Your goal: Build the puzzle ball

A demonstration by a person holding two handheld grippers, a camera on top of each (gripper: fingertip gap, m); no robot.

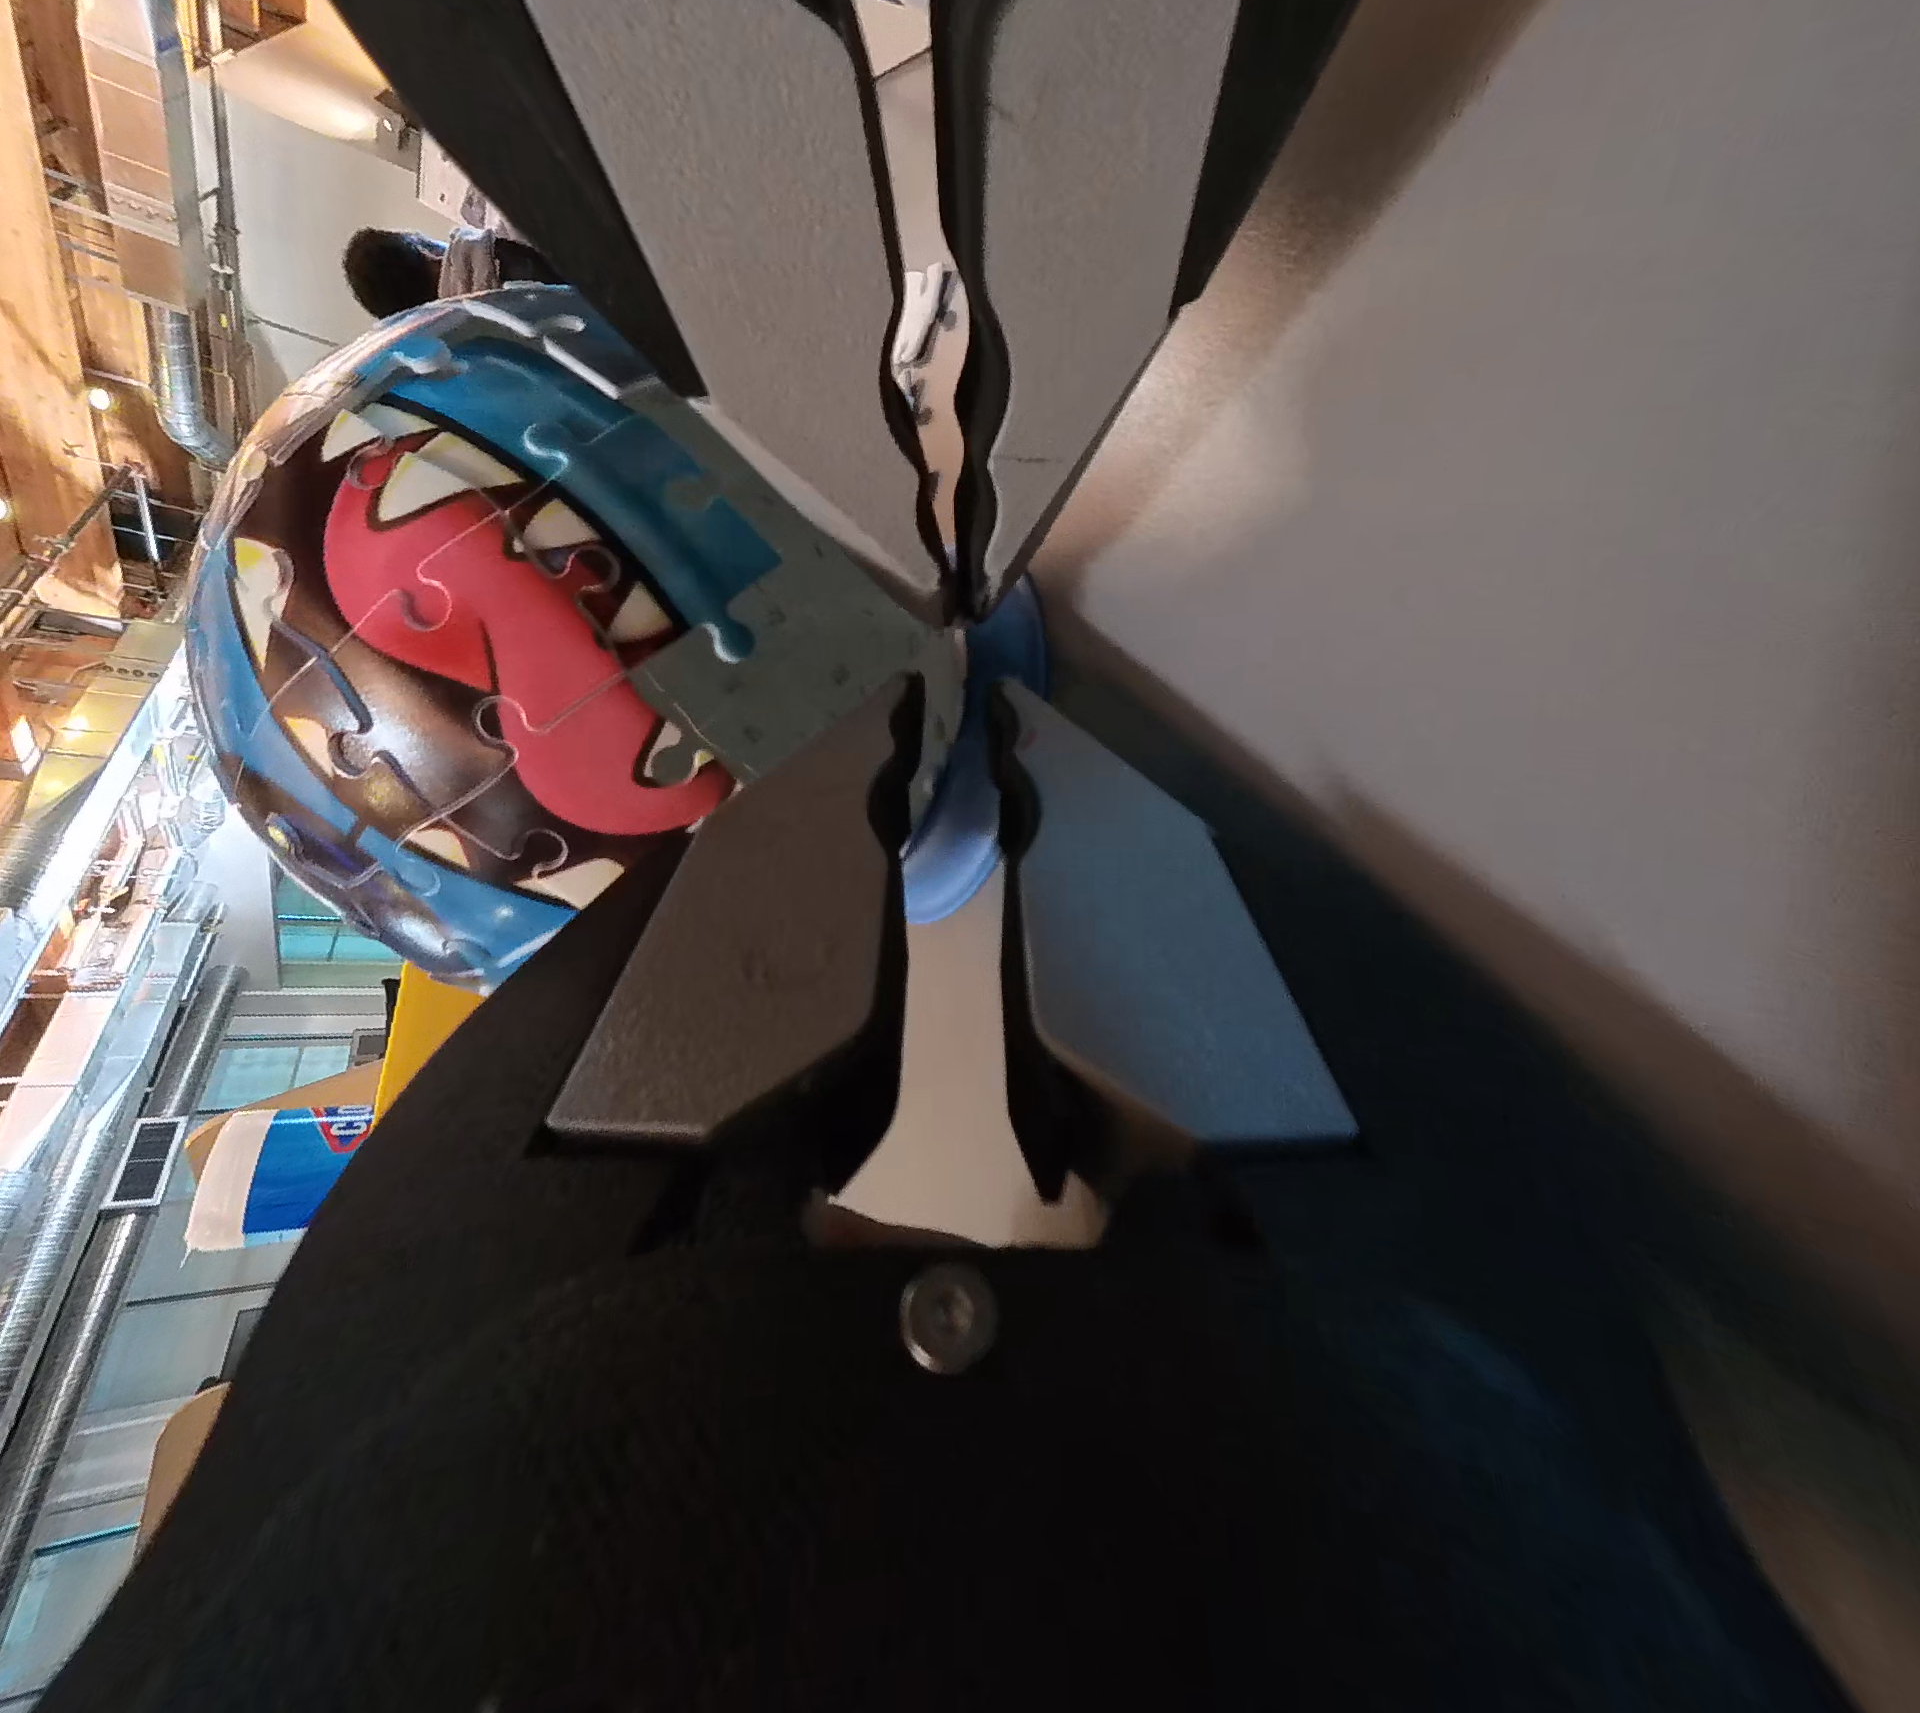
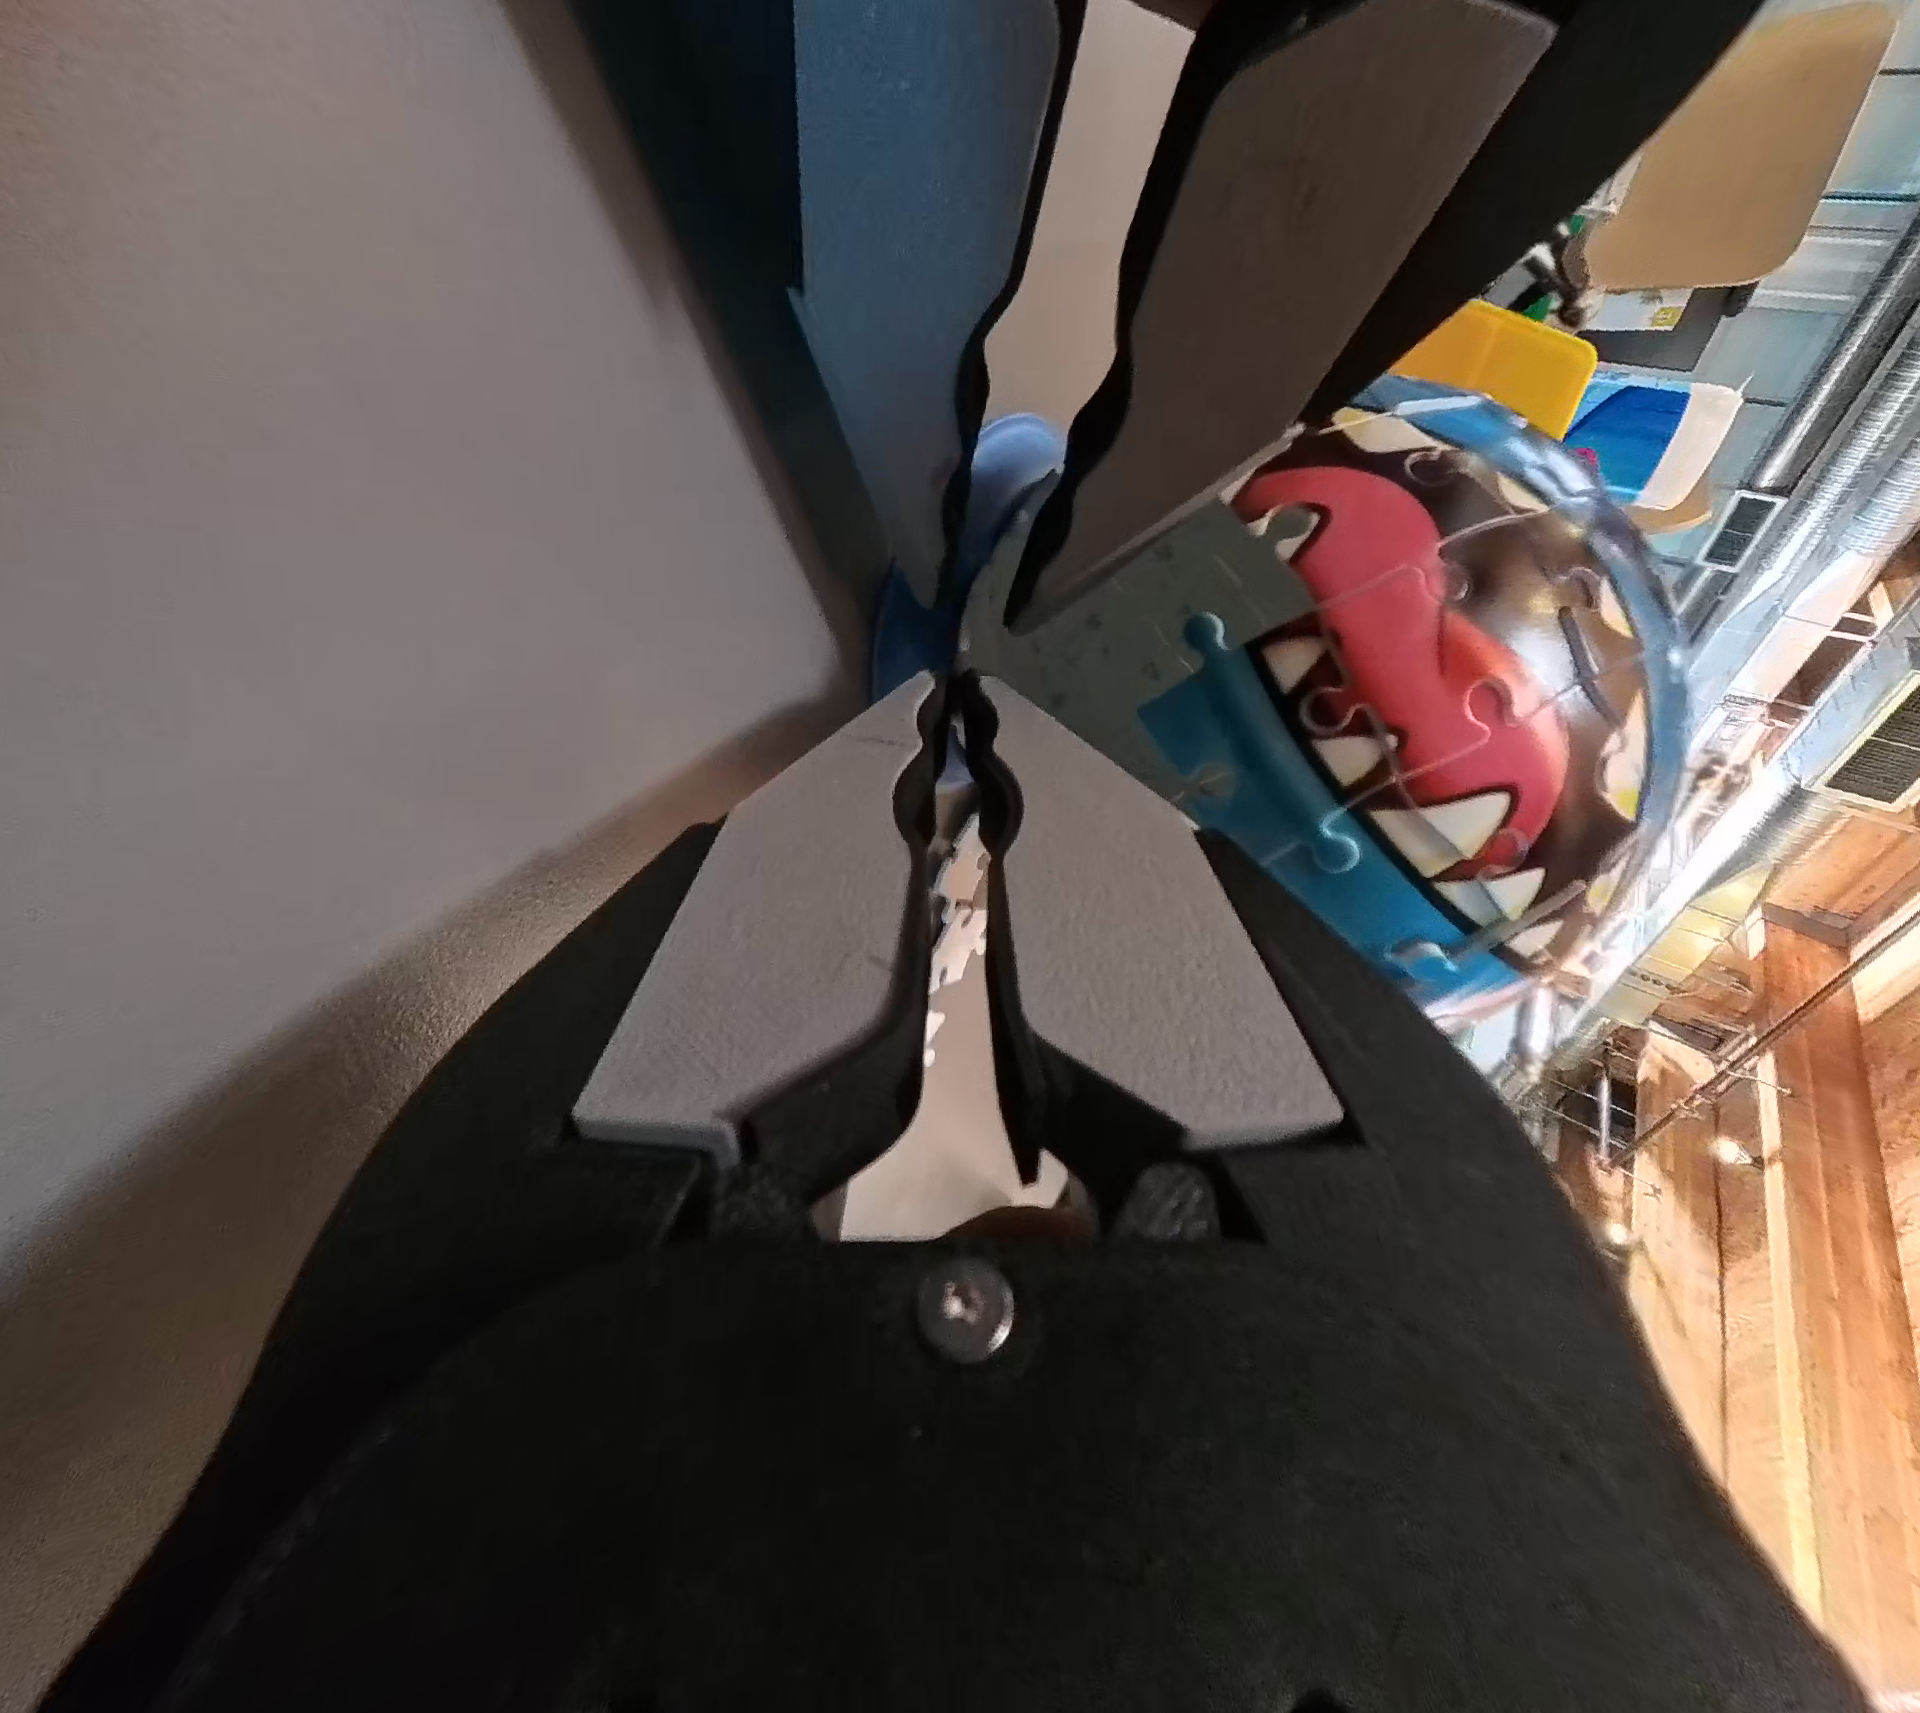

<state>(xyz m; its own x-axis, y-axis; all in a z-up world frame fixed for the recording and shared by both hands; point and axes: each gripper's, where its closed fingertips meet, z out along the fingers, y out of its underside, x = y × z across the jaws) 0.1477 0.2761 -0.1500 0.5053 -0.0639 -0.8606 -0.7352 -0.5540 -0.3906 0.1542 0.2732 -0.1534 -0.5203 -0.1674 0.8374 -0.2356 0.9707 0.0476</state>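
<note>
The partly built puzzle ball (image 1: 447,624) shows a red tongue, white teeth and a blue band, and it also shows in the right wrist view (image 2: 1455,676). Grey backs of its edge pieces (image 1: 821,676) face the grippers. My left gripper (image 1: 951,697) comes up from the bottom, shut on the ball's grey rim. My right gripper (image 2: 961,692) meets it tip to tip, shut on the same rim corner. Each gripper also shows at the top of the other's view. A light blue ring (image 1: 961,853) sits just behind the tips.
A pale table surface (image 1: 1558,313) fills the side away from the ball. Loose white puzzle pieces (image 2: 956,925) show through the gap between my right fingers. A yellow bin (image 2: 1496,364), cardboard, metal ducts and a person's head lie far behind the ball. Left and right tips are no more than a few centimetres apart.
</note>
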